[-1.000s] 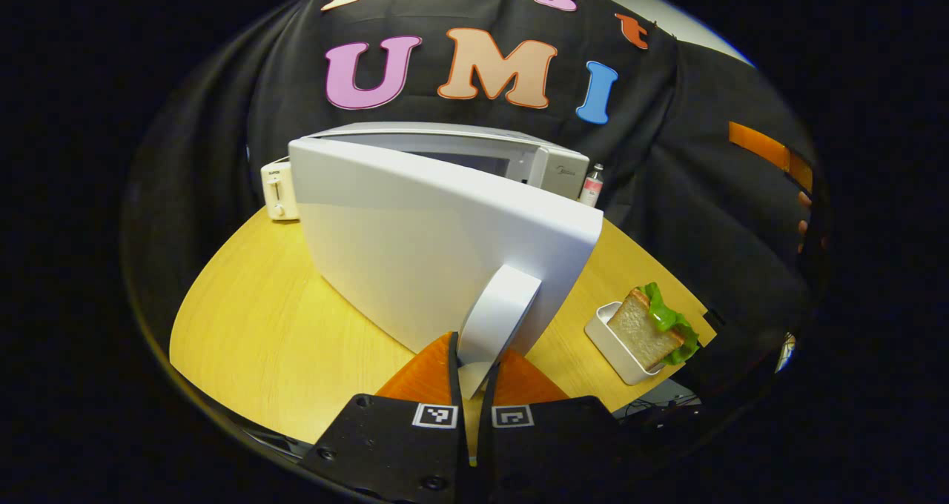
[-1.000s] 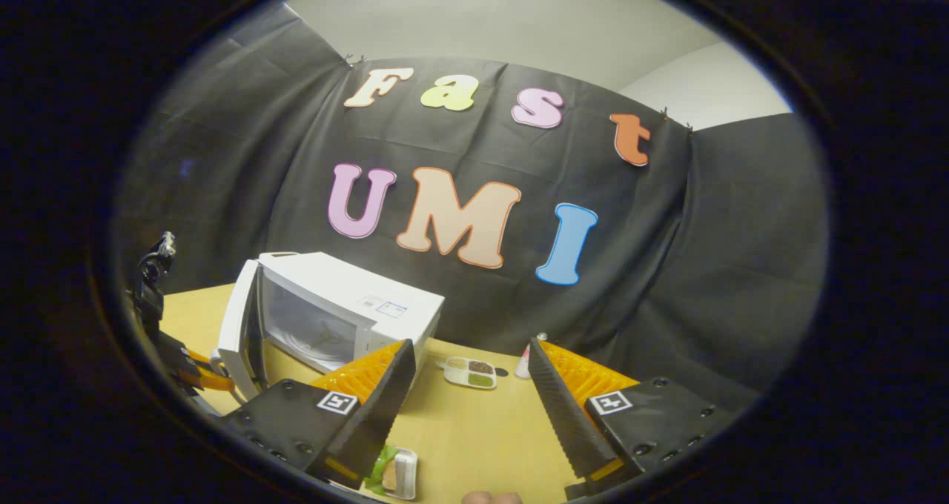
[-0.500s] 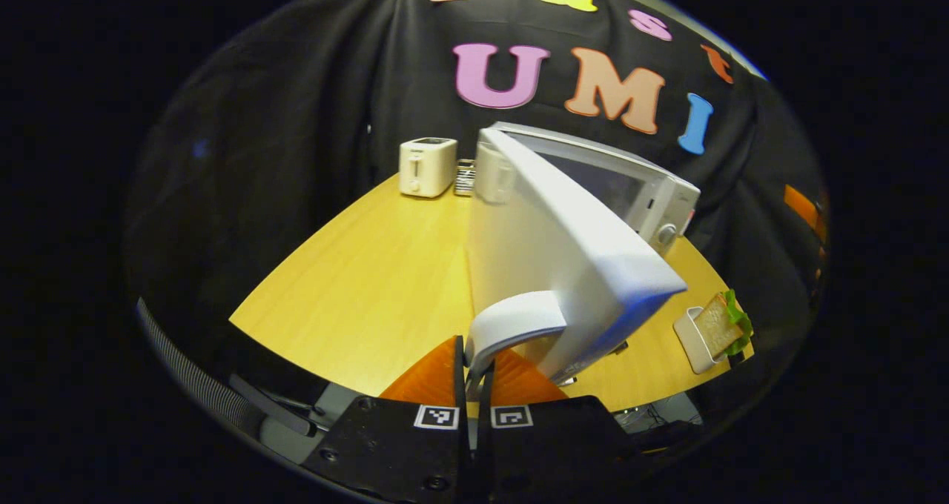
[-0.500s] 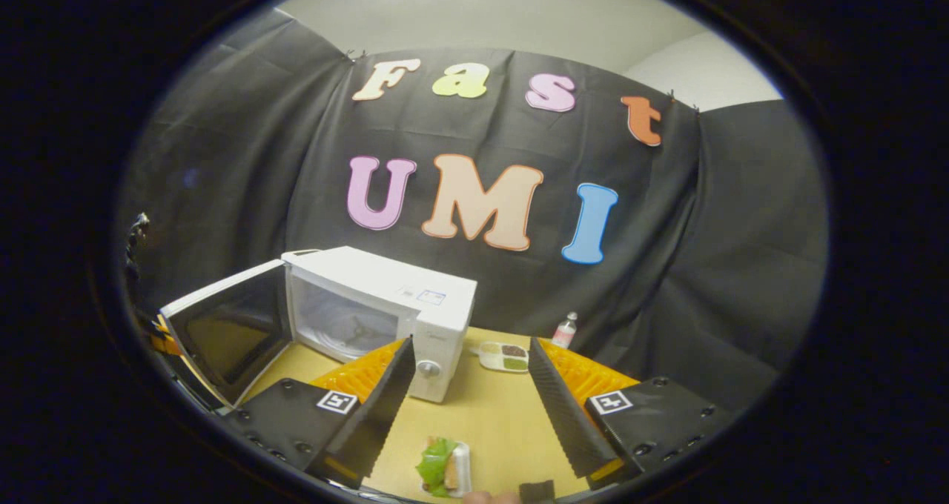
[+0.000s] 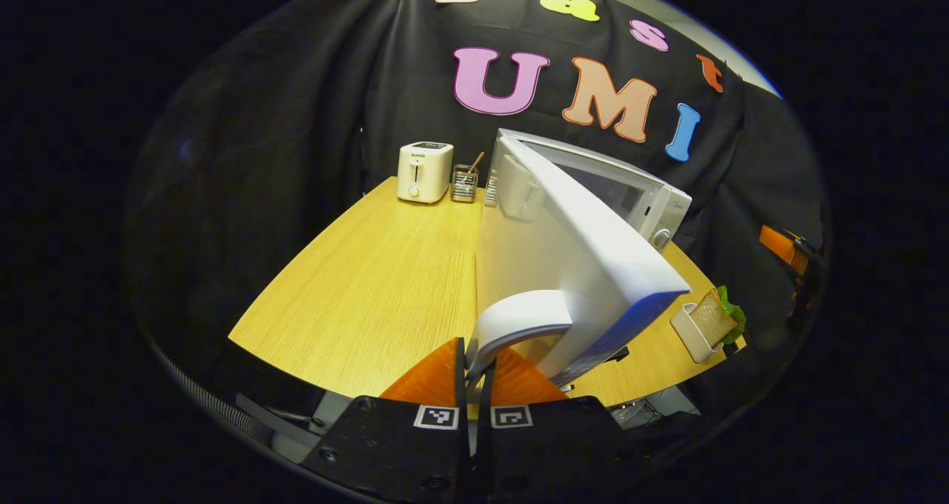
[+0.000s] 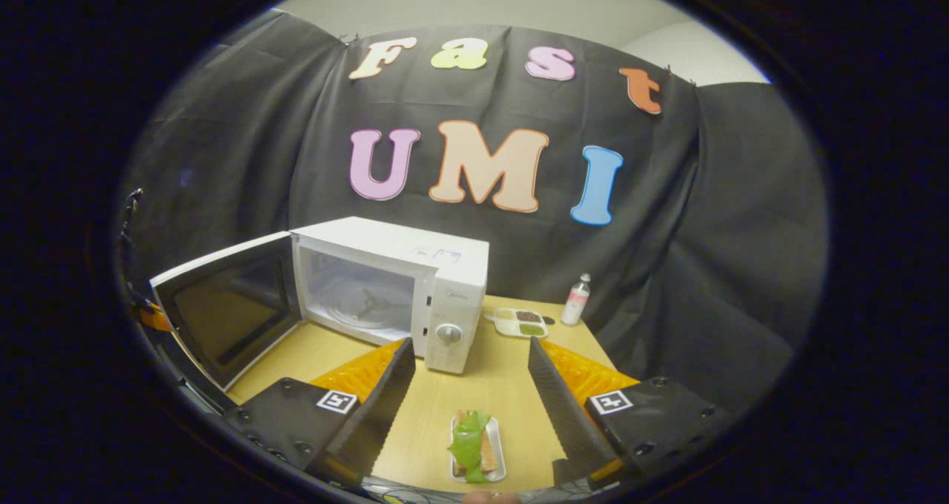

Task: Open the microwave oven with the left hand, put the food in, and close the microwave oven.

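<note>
The white microwave stands on the wooden table with its door swung wide open to the left and its cavity bare. In the left gripper view my left gripper is shut on the door's white handle, with the door rising just beyond it. A sandwich with lettuce lies in a small white tray near the table's front edge, also visible as the sandwich at the right. My right gripper hangs open above and just behind that tray, nothing between its fingers.
A cream toaster and a wire holder stand at the table's far left corner. A divided dish of condiments and a small bottle sit to the right of the microwave. The table left of the door is bare wood.
The left gripper has pulled the door further open by its handle. The right gripper has tilted down and drawn over the sandwich tray, which now sits between its fingers' line of sight.
</note>
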`<state>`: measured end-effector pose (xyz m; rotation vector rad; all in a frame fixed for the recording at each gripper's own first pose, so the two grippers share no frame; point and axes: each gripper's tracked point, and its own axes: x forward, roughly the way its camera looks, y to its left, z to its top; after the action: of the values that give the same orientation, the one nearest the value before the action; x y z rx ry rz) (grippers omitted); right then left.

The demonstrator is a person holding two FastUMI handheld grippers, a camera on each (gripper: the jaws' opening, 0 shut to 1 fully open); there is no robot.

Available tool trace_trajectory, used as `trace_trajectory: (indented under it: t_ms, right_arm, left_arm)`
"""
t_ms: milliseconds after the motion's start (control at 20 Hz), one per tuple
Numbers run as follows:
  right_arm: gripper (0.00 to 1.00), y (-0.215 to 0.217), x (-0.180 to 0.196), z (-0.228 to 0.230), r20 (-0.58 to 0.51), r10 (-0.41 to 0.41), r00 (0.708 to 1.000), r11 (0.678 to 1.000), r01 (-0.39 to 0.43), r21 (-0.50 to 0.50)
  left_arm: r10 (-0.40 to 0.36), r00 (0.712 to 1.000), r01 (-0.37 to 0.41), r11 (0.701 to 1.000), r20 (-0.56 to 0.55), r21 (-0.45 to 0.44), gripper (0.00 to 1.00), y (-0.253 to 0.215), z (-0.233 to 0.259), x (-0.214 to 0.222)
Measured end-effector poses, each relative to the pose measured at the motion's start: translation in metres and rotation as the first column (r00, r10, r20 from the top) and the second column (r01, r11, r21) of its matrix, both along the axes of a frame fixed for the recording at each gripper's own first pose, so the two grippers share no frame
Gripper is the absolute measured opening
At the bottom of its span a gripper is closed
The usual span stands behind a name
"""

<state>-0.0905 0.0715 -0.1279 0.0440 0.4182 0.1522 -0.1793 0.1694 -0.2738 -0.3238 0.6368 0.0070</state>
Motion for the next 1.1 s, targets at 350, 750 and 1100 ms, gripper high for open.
trace_trajectory:
  t_ms: [350, 750, 1100]
  right_arm:
    - [0.98, -0.005, -0.017, -0.07, -0.15, -0.007, 0.989, 1.0, 0.011, 0.023]
    - [0.98, 0.004, -0.04, -0.158, -0.315, 0.04, 0.948, 0.997, -0.059, -0.053]
    - [0.93, 0.014, -0.049, -0.191, -0.381, 0.08, 0.921, 0.993, -0.108, -0.054]
  left_arm:
    - [-0.01, 1.0, 0.01, 1.0, 0.009, 0.018, 0.02, -0.002, 0.001, 0.001]
    - [-0.012, 1.0, 0.012, 1.0, 0.012, 0.015, 0.01, 0.001, 0.0, 0.001]
    - [-0.036, 0.999, 0.036, 0.999, 0.004, 0.034, 0.01, -0.002, 0.001, 0.001]
